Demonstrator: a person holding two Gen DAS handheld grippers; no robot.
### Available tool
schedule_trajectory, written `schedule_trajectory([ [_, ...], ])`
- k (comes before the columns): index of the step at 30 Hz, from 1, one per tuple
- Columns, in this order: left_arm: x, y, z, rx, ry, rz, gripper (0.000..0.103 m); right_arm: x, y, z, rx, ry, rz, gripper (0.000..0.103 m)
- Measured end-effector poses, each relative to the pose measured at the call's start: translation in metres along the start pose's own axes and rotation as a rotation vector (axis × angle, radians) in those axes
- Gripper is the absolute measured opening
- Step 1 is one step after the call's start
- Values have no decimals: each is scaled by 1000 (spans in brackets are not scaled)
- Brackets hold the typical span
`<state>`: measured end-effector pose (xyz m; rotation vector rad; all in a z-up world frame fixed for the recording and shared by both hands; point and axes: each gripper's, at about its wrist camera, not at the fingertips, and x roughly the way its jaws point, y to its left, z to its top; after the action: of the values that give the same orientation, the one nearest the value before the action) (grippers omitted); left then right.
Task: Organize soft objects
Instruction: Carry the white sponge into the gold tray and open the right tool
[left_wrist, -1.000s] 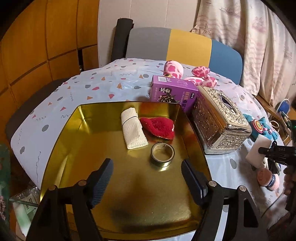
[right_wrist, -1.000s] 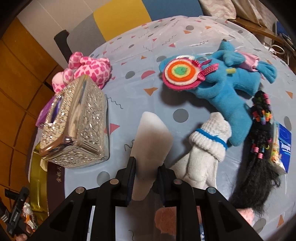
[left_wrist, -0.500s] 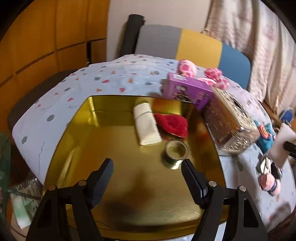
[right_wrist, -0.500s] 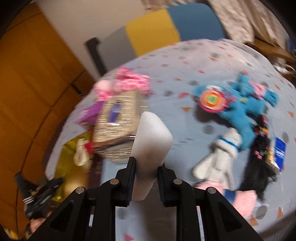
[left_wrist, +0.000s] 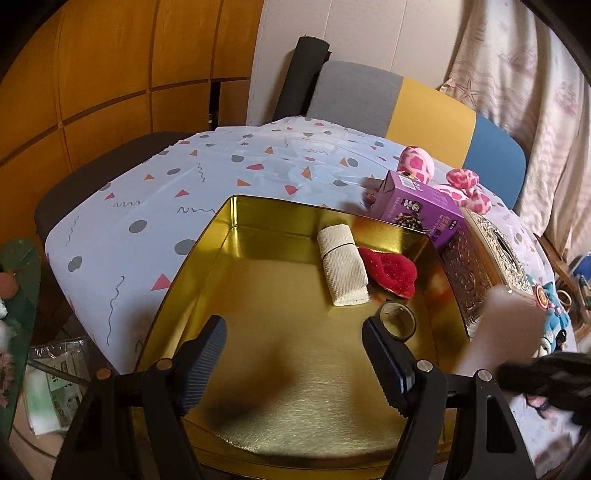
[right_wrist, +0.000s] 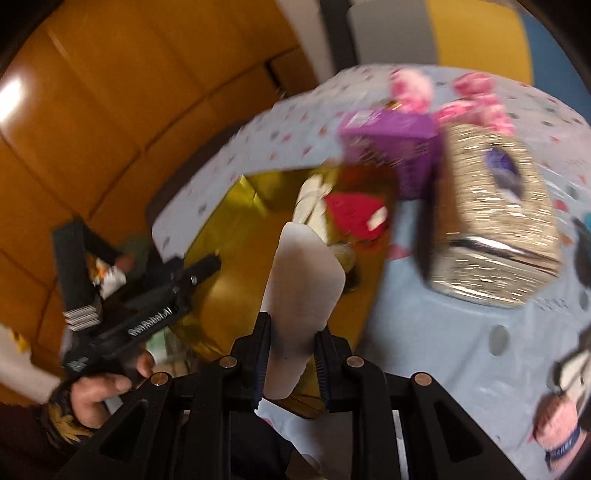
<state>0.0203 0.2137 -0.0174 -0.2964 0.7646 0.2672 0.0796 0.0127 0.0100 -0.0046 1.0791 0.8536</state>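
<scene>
Swung over the gold tray (right_wrist: 221, 295), right tongs (right_wrist: 291, 343) pinch a blurred, seemingly white sock (right_wrist: 299, 295); left tongs (left_wrist: 295, 354) gape empty.

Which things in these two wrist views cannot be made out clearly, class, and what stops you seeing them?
- Blue toy, left wrist view: mostly hidden behind the blurred white sock.
- Tape roll, left wrist view: partly covered by a left gripper finger.
- Purple box print, right wrist view: motion blur.
- Right gripper fingertips: buried in the sock.
</scene>
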Motion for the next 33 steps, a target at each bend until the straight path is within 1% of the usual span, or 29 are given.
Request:
schedule_trajectory([
  [1, 0, 0, 0, 0, 0, -1, 77, 11, 2, 1, -11, 37, -16, 22],
  [2, 0, 0, -1, -1, 2, -2, 77, 23, 2, 1, -20, 78, -47, 25],
  [4, 1, 1, -1, -5, 7, -9, 77, 36, 3, 0, -43, 110, -90, 26],
  [5, 1, 1, -2, -2, 7, -8, 78, 40, 2, 0, -47, 118, -131, 28],
  [6, 1, 0, -3, 2, 8, -7, 78, 42, 1, -1, -43, 116, -163, 33],
  [8, 3, -1, -4, 3, 13, -14, 78, 38, -3, -3, -26, 91, -174, 35],
  [11, 4, -3, -5, 6, 19, -20, 78, 27, -7, -5, -6, 59, -159, 43],
  [14, 3, -6, -5, 8, 16, -27, 78, 13, -11, 0, 1, 14, -175, 43],
  [16, 1, -8, -6, 22, 13, -25, 78, 7, -15, -1, 23, -17, -167, 43],
  [20, -3, -14, -7, 42, 10, -38, 78, -12, -25, -10, 51, -77, -200, 43],
  [23, -7, -22, -8, 65, 3, -48, 80, -21, -37, -19, 78, -97, -230, 43],
  [33, -18, -52, -14, 149, -4, -100, 81, -54, -91, -56, 219, -117, -354, 43],
])
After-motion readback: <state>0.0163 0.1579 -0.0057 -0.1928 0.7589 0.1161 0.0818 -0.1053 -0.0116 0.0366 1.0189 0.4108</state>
